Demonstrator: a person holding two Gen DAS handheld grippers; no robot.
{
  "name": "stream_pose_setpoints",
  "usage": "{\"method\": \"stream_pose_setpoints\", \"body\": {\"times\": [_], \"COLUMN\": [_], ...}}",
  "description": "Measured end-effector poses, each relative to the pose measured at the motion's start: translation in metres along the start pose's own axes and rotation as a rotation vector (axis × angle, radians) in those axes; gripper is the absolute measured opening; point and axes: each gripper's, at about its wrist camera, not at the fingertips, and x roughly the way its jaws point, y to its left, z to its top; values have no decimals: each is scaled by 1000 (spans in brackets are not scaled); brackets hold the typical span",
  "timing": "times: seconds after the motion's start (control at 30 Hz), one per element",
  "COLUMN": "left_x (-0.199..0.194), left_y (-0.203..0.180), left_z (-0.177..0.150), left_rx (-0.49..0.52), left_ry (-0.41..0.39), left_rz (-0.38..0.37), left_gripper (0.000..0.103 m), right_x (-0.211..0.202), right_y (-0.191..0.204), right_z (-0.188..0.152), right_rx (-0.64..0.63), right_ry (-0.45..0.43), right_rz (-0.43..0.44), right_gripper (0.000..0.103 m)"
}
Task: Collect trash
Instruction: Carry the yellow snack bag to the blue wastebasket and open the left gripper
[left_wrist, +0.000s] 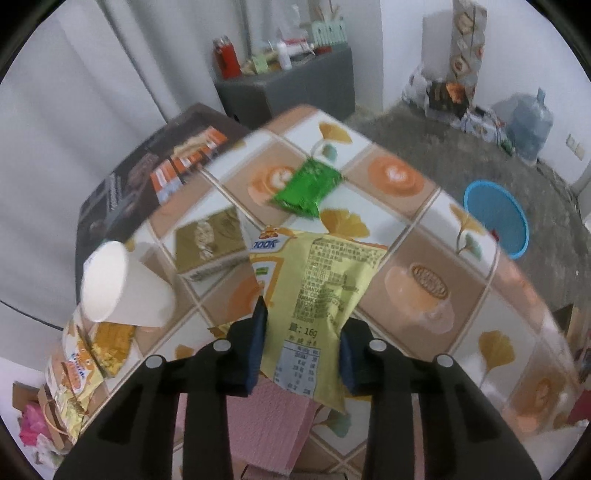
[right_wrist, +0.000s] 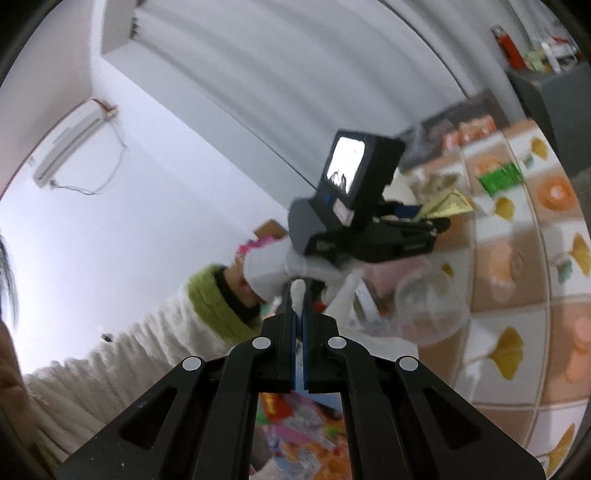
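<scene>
left gripper (left_wrist: 301, 345) jaws clamp yellow wrapper (left_wrist: 317, 291) above table (left_wrist: 417, 206) edge; right gripper (right_wrist: 299, 325) jaws together.

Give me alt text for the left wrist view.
The left tool holds a yellow snack wrapper between its pads above a tiled-pattern tablecloth. Beyond lie a green wrapper and, to the left, a tipped white paper cup.
</scene>
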Motion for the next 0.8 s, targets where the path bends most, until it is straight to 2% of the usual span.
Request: {"method": "stream_pose_setpoints", "body": {"times": [0.1,0.17,0.4,0.57,0.8], "left_x": [-24,-39,-95,-132,-167], "left_y": [10,17,42,36,4], "left_z": [1,2,2,4,12], "left_rx": [-46,-85,-248,-271,-255], "left_ry": [-36,-60,-128,-168,-196], "left_rz": [-21,-49,-178,-224,-285], "left_gripper": [31,31,30,30,30], "right_x": [-5,-10,-34,-61,-103], "right_y": [7,13,21,29,33], "right_z": [8,11,15,14,7], "right_rx": [-8,-31,-31,-39,-42], "right_ry": [-23,-39,-102,-165,-257], "right_rz": [22,-1,17,50,15], "right_gripper": [1,1,1,1,1]}}
